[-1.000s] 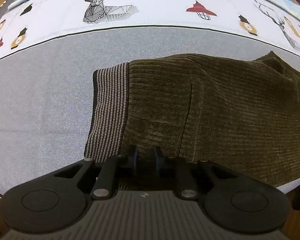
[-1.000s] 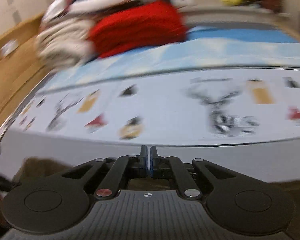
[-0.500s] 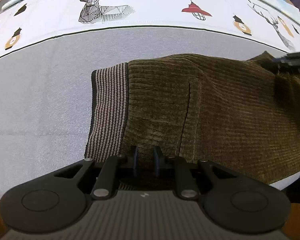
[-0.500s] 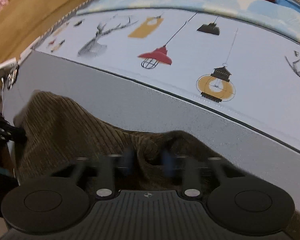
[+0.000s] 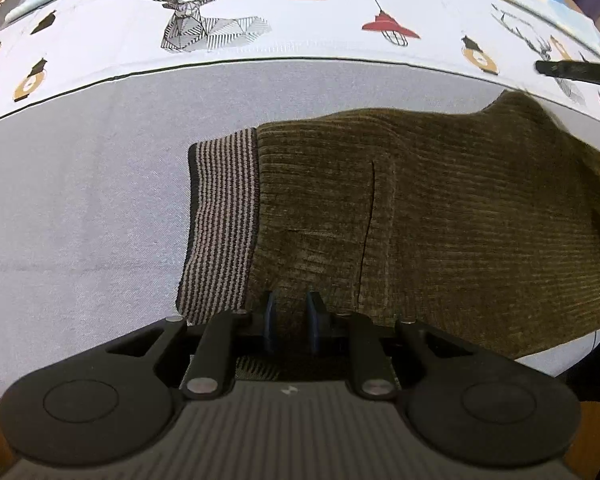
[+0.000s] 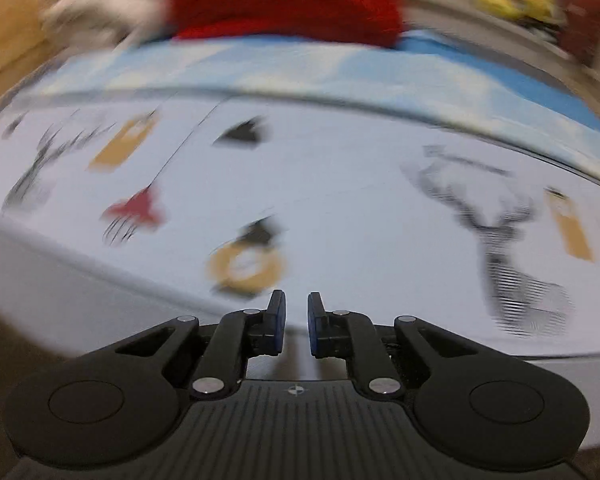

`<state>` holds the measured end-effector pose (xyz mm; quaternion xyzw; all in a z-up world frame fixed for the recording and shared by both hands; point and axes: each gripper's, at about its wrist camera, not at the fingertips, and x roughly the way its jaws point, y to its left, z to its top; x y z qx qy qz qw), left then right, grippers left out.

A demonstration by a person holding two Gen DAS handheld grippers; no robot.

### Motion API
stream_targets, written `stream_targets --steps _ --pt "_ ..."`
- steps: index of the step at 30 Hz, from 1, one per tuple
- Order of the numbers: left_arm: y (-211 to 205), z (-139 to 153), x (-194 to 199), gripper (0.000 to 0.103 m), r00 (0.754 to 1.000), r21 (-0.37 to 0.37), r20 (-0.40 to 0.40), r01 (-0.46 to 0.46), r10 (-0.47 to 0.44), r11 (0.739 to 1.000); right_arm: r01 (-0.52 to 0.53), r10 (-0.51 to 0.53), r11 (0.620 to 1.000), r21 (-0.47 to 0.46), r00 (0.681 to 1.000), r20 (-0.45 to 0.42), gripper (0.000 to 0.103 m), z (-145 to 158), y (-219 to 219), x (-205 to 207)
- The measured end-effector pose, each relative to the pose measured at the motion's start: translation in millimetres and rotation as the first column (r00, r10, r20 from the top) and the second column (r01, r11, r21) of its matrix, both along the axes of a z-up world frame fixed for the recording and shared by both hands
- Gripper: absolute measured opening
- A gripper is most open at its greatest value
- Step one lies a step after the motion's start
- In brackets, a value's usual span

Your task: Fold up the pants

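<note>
While the pants point(image 5: 420, 216) lie spread flat on the grey part of the bed cover point(image 5: 80, 200), I hold my left tongs point(image 5: 290, 322) low at their near edge, just right of the striped waistband point(image 5: 220, 220). The two fingers stand a little apart with the ribbed olive cloth running under and between them; they are not clenched, and I judge they pin the edge rather than grip it, so the cloth stays put for a fold. Most of the pants stretch away ahead and to the right of these tongs, reaching almost to the white band printed with deer and lamps.

My right tongs point(image 6: 296, 322) hang released above the printed band, fingers parted with nothing between them. That view is blurred. From the left tongs I see them as a dark bar far to the right, beyond the far end of the pants and apart from it. I judge they are placed to take that end next.

No box or basket shows; a blurred pile of clothes point(image 6: 268, 0), red and pale, sits far ahead on the bed.
</note>
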<state>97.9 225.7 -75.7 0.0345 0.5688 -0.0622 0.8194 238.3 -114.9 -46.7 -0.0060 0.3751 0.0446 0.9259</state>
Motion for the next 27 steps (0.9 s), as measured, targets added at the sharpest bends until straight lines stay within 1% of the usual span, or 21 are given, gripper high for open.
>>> stream_targets --steps 1,2,3,4,5,6,7,8,10,11,13,14,15,16,17,23,24,26,27 --pt "2.1 2.7 -0.1 0.021 1.000 -0.009 0.008 -0.006 0.006 1.000 -0.008 0.007 0.998 0.060 1.000 0.011 0.012 6.8 -10.6 -2.1" --pt "4.3 5.3 0.2 0.022 1.000 -0.016 0.016 -0.011 0.012 1.000 -0.051 0.049 0.991 0.125 0.999 0.019 0.012 14.1 -19.3 -6.3" --pt "6.6 8.9 0.6 0.023 0.999 -0.026 0.030 -0.020 0.020 0.999 -0.109 0.107 0.980 0.165 0.994 0.024 0.013 18.7 -23.2 -11.2" --pt "8.3 13.0 1.1 0.025 0.998 -0.031 0.049 -0.030 0.031 0.999 -0.171 0.170 0.968 0.185 0.985 0.024 0.014 20.5 -23.8 -16.2" --pt "10.0 15.9 1.5 0.028 0.997 -0.033 0.062 -0.038 0.040 0.999 -0.230 0.232 0.956 0.184 0.973 0.008 0.017 19.6 -22.8 -20.8" --pt "10.9 18.8 2.5 0.028 0.996 -0.039 0.071 -0.047 0.050 0.998 -0.277 0.284 0.948 0.156 0.958 -0.024 0.023 15.3 -19.9 -25.1" --pt "10.9 20.9 3.7 0.028 0.996 -0.040 0.074 -0.053 0.056 0.998 -0.307 0.315 0.944 0.120 0.947 -0.058 0.026 9.2 -18.1 -28.2" --pt "9.6 22.6 4.5 0.028 0.995 -0.038 0.079 -0.056 0.059 0.998 -0.337 0.344 0.938 0.079 0.934 -0.099 0.026 1.2 -16.2 -32.0" --pt "5.1 25.0 5.8 0.028 0.995 -0.035 0.084 -0.046 0.049 0.998 -0.381 0.379 0.925 0.015 0.914 -0.148 0.026 -10.3 -14.9 -38.5" --pt "1.8 25.5 6.0 0.028 0.996 -0.035 0.085 -0.037 0.039 0.999 -0.391 0.387 0.920 0.004 0.909 -0.158 0.026 -13.9 -15.8 -41.2" --pt "-3.4 26.7 6.7 0.028 0.996 -0.031 0.088 -0.018 0.021 0.999 -0.406 0.402 0.914 0.021 0.896 -0.186 0.028 -18.4 -20.9 -45.5" --pt "-4.9 27.4 6.8 0.028 0.996 -0.029 0.089 -0.013 0.016 0.999 -0.418 0.415 0.908 0.026 0.889 -0.195 0.029 -20.7 -21.3 -47.1" --pt "-5.5 26.8 7.5 0.028 0.996 -0.027 0.089 -0.013 0.015 1.000 -0.434 0.426 0.901 0.005 0.883 -0.196 0.035 -22.8 -21.3 -49.8" --pt "-6.3 27.1 8.6 0.028 0.996 -0.025 0.088 -0.015 0.017 1.000 -0.442 0.427 0.896 -0.040 0.883 -0.193 0.043 -24.8 -19.7 -52.5" --pt "-6.6 26.6 9.2 0.028 0.996 -0.023 0.088 -0.017 0.019 1.000 -0.441 0.420 0.894 -0.077 0.886 -0.195 0.045 -26.8 -18.8 -53.7" --pt "-13.3 25.6 11.3 0.028 0.996 -0.018 0.088 -0.005 0.006 1.000 -0.457 0.428 0.881 -0.121 0.880 -0.204 0.045 -37.3 -8.4 -47.2" --pt "-13.4 25.3 11.6 0.028 0.996 -0.016 0.088 -0.003 0.004 1.000 -0.463 0.434 0.878 -0.123 0.877 -0.206 0.043 -37.8 -7.7 -46.5" --pt "-13.2 25.2 12.8 0.028 0.996 -0.014 0.088 -0.006 0.007 1.000 -0.488 0.459 0.864 -0.124 0.865 -0.202 0.012 -35.3 -7.1 -47.4" --pt "-13.2 25.9 13.2 0.028 0.996 -0.015 0.090 -0.008 0.009 1.000 -0.497 0.469 0.858 -0.128 0.861 -0.198 0.006 -32.7 -7.1 -47.3"
